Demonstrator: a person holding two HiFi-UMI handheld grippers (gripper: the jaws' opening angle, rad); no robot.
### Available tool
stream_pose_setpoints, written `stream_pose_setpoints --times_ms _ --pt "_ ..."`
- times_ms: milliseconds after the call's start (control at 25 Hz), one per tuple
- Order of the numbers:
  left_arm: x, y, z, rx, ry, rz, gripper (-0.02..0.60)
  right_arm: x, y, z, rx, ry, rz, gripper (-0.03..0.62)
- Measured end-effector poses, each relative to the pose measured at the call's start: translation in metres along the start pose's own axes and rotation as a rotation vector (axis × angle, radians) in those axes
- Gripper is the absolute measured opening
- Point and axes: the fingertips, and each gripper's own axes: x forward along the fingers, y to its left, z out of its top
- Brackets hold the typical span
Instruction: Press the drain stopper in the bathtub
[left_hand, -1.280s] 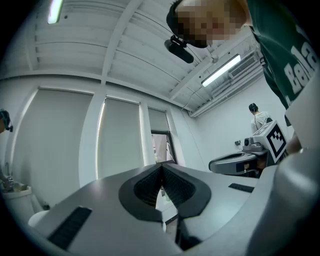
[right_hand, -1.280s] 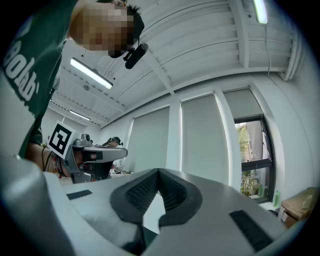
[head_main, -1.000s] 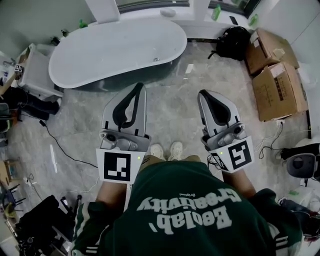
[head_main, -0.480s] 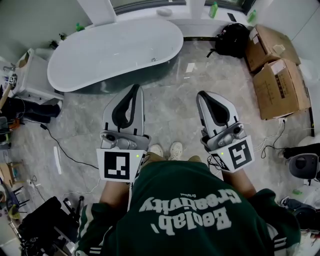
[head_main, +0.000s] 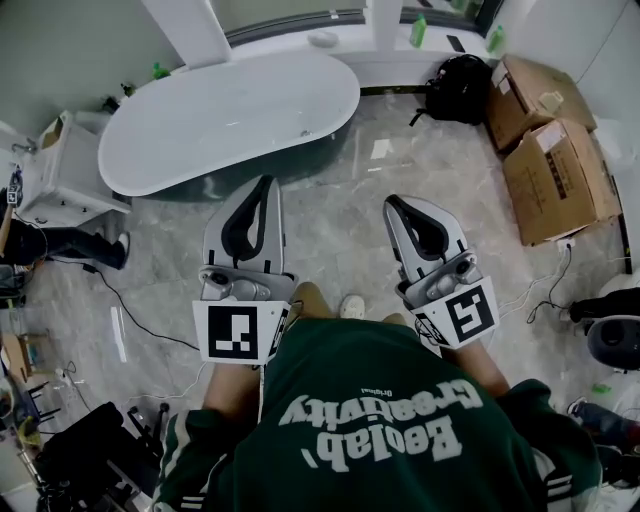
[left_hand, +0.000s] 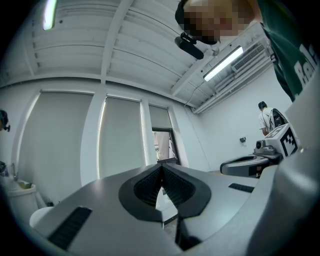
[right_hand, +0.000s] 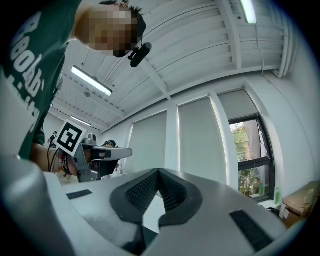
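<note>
Head view first: standing on the marble floor (head_main: 340, 225), well apart from the bathtub (head_main: 200, 125), with the left gripper (head_main: 265, 183) and right gripper (head_main: 391, 203) held out in front, nothing carried. Probably the drain stopper (head_main: 306, 133) at that small dark speck inside the tub by its near rim, toward the right end, but too tiny to swear to. Biggest risks: snagging a foot on the black cable (head_main: 135, 300) trailing over the floor at left, or clipping the tub rim when leaning in to reach down. Plenty of open floor straight ahead; cardboard boxes (head_main: 555, 170) and a black backpack (head_main: 460, 85) crowding the right, a white cabinet (head_main: 65, 165) near the tub's left end. Left gripper view: fingers (left_hand: 147, 186) pressed together on nothing, only wall and window beyond. Right gripper view: same deal, fingers (right_hand: 136, 194) together and empty, so pushing with closed tips looks doable, though might skid off the stopper if landed off-centre.
</note>
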Motion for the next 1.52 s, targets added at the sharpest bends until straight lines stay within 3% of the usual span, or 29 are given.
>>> stream_pose_setpoints --times_ms 400,840,1160,1520 --pt "0.012 -0.009 -0.004 0.030 0.018 -0.021 0.008 -0.001 -0.017 -0.007 0.014 0.007 -0.023 0.011" --pt "0.046 0.004 -0.023 -0.016 -0.009 -0.039 0.008 0.023 -0.035 -0.026 0.007 0.021 -0.008 0.011" --pt "0.092 0.025 -0.052 -0.022 -0.037 -0.073 0.008 0.060 -0.050 -0.043 -0.038 -0.010 0.017 0.012" --pt "0.162 0.064 -0.068 -0.037 -0.017 -0.106 0.008 0.123 -0.089 -0.051 -0.057 0.040 0.016 0.011"
